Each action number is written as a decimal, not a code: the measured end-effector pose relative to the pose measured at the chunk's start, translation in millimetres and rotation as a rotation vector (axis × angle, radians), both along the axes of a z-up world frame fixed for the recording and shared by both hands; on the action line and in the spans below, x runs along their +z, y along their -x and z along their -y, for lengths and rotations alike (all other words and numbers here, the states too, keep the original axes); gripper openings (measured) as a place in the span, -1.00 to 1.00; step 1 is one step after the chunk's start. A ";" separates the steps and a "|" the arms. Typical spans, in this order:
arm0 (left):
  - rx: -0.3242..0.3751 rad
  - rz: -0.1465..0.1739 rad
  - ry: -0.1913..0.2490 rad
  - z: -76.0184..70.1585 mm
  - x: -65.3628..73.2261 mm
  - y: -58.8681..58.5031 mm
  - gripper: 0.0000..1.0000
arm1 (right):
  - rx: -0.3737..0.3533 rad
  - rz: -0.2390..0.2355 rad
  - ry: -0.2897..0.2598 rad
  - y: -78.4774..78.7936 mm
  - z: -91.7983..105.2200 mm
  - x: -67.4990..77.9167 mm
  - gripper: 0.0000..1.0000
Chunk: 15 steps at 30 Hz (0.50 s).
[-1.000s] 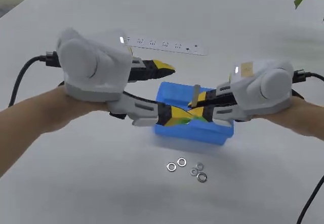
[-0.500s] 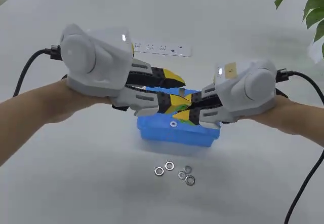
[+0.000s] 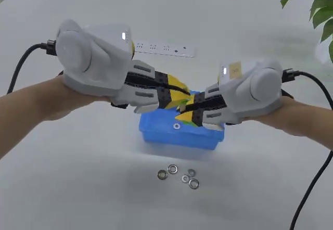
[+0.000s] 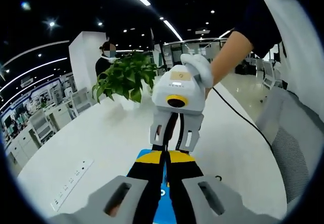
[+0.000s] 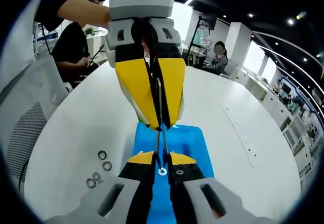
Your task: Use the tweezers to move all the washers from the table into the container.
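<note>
Washers [image 3: 173, 168], five of them, lie in a loose cluster on the desk [image 3: 78, 188], on the side of the blue container [image 3: 177, 139] that faces the near edge. They are well below both grippers and apart from them. I count the same five, in the same pattern, as one second ago. One more washer [image 3: 177, 126] lies already inside the container, just under the meeting jaw tips; a second ago the grippers covered that place. The main change is at the left gripper [image 3: 179, 93]. One second ago its jaws stood wide, one above and one below the right gripper [image 3: 183, 114], and now they are drawn together to a narrow slit. In the right gripper view I see the tweezers [image 5: 160, 142] as a thin metal strip that runs in this slit and continues down between the right gripper's own jaws. These are also narrow and closed on it, so both grippers hold the tweezers, nose to nose above the container. The lower end of the tweezers appears in line with the washer in the container; I cannot tell if it touches it. Before, the tweezers stood up from the right gripper alone. A white power strip [image 3: 161, 48] lies toward the far edge of the desk, and green leaves [image 3: 312, 1] reach in at the far right corner.
</note>
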<state>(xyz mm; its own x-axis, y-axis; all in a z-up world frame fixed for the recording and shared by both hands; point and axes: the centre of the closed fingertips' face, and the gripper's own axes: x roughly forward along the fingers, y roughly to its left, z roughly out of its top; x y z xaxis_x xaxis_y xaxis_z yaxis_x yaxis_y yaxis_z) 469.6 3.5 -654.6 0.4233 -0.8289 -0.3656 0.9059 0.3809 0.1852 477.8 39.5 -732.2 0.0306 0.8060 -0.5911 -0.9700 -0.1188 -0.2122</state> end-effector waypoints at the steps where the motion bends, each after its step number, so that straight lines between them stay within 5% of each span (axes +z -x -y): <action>1: 0.004 -0.001 0.001 -0.8 0.0 -1.1 -0.89 | -0.011 0.001 0.000 -1.8 0.9 -0.2 -0.78; 10: 0.034 0.018 -0.025 -7.6 0.7 -5.1 -0.89 | -0.073 0.015 -0.002 -4.4 16.1 0.8 -0.51; 13: 0.039 0.021 -0.027 -8.8 2.9 -3.8 -0.89 | -0.157 0.016 -0.022 -8.0 30.1 4.7 -0.45; 15: 0.041 0.023 -0.031 -10.1 4.5 -1.4 -0.89 | -0.242 0.089 -0.080 -16.7 42.3 15.3 -0.43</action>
<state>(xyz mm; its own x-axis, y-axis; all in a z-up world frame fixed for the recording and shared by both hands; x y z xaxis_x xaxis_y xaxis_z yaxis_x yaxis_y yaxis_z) 471.0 13.6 -650.1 0.4653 -0.7994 -0.3802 0.8850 0.4114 0.2180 494.5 -2.8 -716.9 0.2769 0.8131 -0.5121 -0.9453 0.1347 -0.2972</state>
